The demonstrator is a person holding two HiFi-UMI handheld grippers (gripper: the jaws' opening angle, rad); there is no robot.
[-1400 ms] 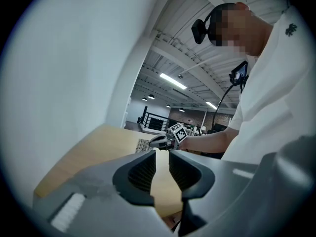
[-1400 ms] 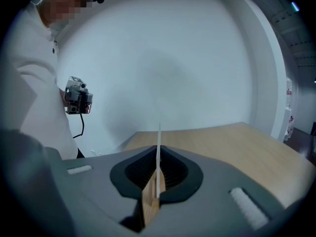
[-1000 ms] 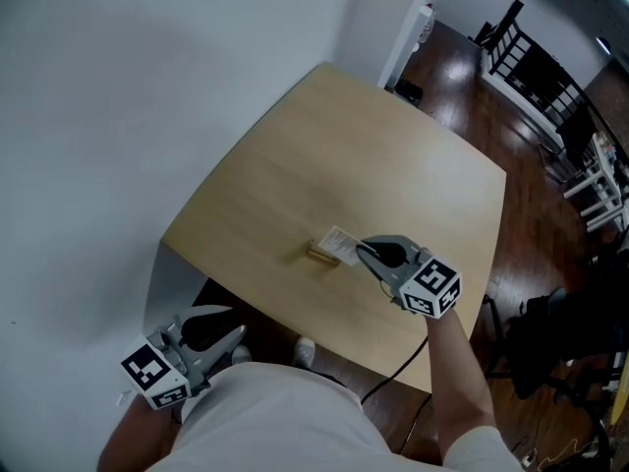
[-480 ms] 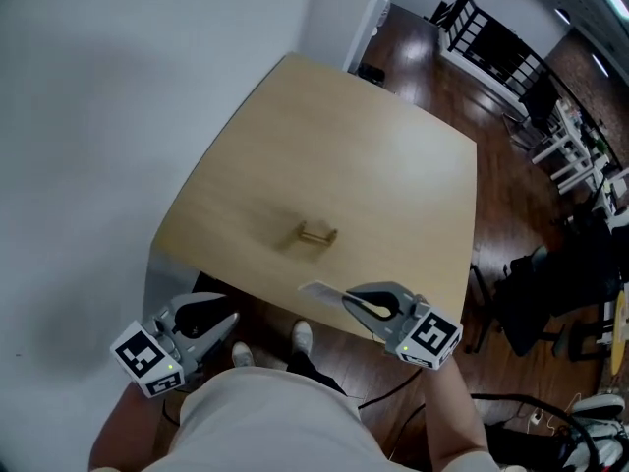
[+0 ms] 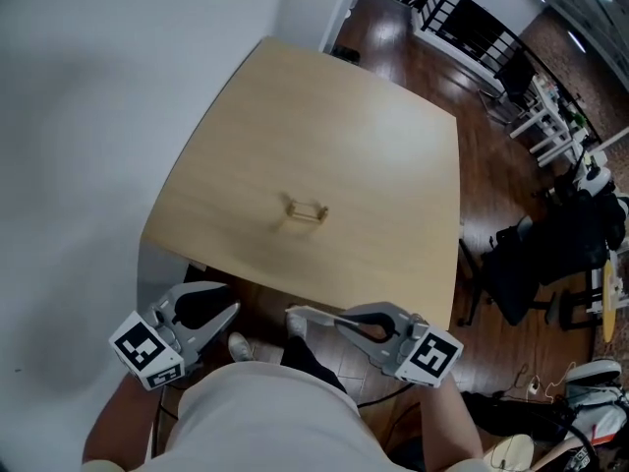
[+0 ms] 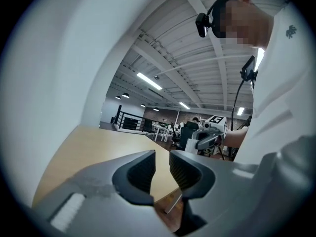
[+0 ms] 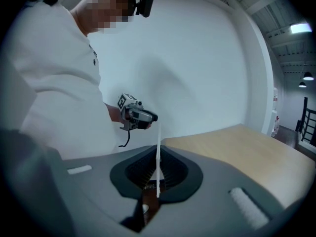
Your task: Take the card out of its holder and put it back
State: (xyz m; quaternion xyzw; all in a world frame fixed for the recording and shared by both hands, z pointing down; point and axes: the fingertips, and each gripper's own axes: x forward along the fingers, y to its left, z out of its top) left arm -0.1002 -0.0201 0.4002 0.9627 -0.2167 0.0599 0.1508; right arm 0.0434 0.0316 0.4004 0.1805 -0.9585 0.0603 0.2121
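A small wooden card holder point(image 5: 307, 210) stands empty near the middle of the tan table point(image 5: 373, 146). My right gripper point(image 5: 342, 321) is shut on a white card point(image 5: 307, 315) and holds it off the table's near edge, above the floor. In the right gripper view the card point(image 7: 158, 147) stands edge-on, pinched between the dark pads point(image 7: 168, 174). My left gripper point(image 5: 226, 306) hangs below the table's near left corner. Its jaws point(image 6: 162, 162) stand slightly apart with nothing between them. Each gripper shows in the other's view: the right gripper point(image 6: 210, 135), the left gripper point(image 7: 136, 115).
A white wall point(image 5: 88, 116) runs along the table's left side. Dark wood floor point(image 5: 491, 195) lies to the right, with a black chair point(image 5: 521, 259) close to the table's right corner and black railings and white furniture farther back.
My right gripper has lifted the card out of the holder and drawn it back toward the person, past the table's near edge. The holder now stands empty. The left gripper has stayed put.
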